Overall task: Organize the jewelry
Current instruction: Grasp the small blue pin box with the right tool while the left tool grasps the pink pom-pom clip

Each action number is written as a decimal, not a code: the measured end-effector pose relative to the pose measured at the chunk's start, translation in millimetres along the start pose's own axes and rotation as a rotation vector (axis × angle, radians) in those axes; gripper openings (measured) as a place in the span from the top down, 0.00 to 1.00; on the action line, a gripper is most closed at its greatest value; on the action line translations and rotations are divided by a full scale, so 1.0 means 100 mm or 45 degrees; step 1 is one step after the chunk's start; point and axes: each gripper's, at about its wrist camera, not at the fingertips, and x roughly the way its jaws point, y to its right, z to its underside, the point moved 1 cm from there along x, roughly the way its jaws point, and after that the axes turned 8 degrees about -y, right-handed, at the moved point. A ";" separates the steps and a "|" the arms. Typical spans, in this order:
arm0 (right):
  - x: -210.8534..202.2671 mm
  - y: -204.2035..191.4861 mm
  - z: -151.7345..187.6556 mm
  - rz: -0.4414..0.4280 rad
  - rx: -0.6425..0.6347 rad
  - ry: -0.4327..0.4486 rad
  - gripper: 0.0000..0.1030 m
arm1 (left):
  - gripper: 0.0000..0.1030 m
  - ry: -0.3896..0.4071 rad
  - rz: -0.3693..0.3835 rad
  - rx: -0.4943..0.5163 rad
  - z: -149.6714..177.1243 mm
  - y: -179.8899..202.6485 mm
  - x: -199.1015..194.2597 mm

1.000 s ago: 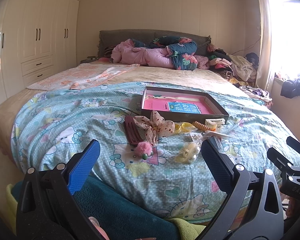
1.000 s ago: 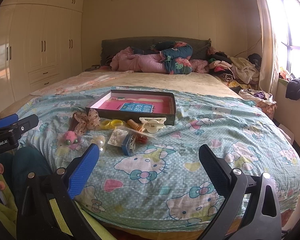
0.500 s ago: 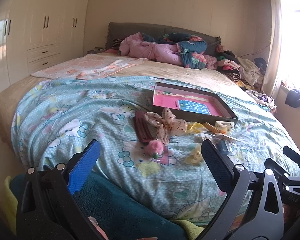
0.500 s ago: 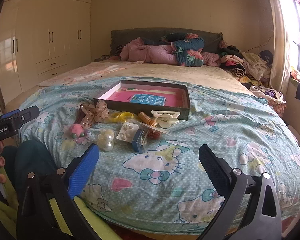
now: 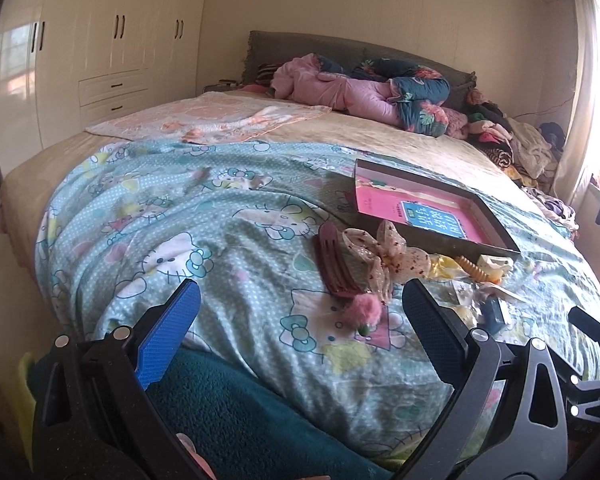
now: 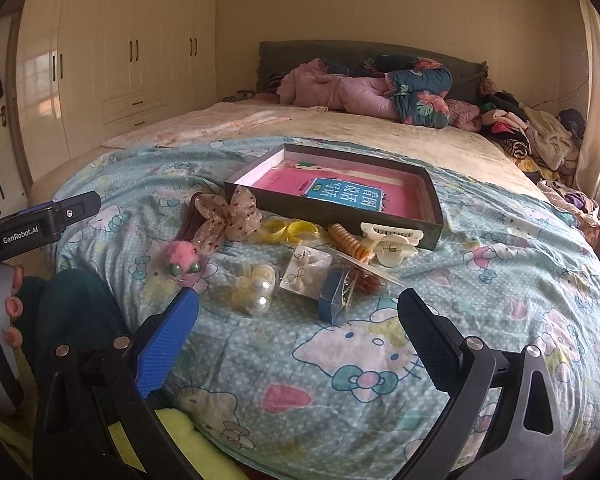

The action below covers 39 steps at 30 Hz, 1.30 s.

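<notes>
Right wrist view: both the right tongs (image 6: 298, 330) and left tongs (image 5: 300, 320) are held released, nothing grasped. The jewelry pile (image 6: 300, 264) lies just ahead on the soft bedspread (image 6: 500, 280); slippery packets could be pushed into folds instead of reaching the tray (image 6: 436, 208)

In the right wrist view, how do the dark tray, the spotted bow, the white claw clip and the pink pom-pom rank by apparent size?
1. dark tray, by far
2. spotted bow
3. white claw clip, though it looks close to the bow
4. pink pom-pom
</notes>
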 end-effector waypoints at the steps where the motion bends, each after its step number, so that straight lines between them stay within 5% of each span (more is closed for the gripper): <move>1: 0.04 -0.01 -0.02 -0.011 -0.002 -0.009 0.06 | 0.10 -0.009 -0.001 -0.003 -0.02 -0.01 0.04; 14: 0.62 0.11 -0.13 -0.037 0.110 -0.154 0.07 | 0.10 -0.227 0.014 0.082 -0.17 0.11 0.71; 20: 0.77 0.32 -0.08 -0.014 0.177 -0.203 0.22 | 0.13 -0.336 0.114 0.138 -0.11 0.32 0.96; 27: 0.93 0.50 -0.02 -0.049 0.258 -0.258 0.34 | 0.40 -0.456 0.123 0.147 -0.04 0.40 1.19; 33: 1.04 0.56 -0.03 -0.074 0.288 -0.288 0.61 | 0.71 -0.528 0.201 0.139 0.06 0.41 1.27; 39: 0.99 0.56 0.00 -0.081 0.249 -0.271 0.73 | 0.78 -0.503 0.239 0.143 0.07 0.43 1.19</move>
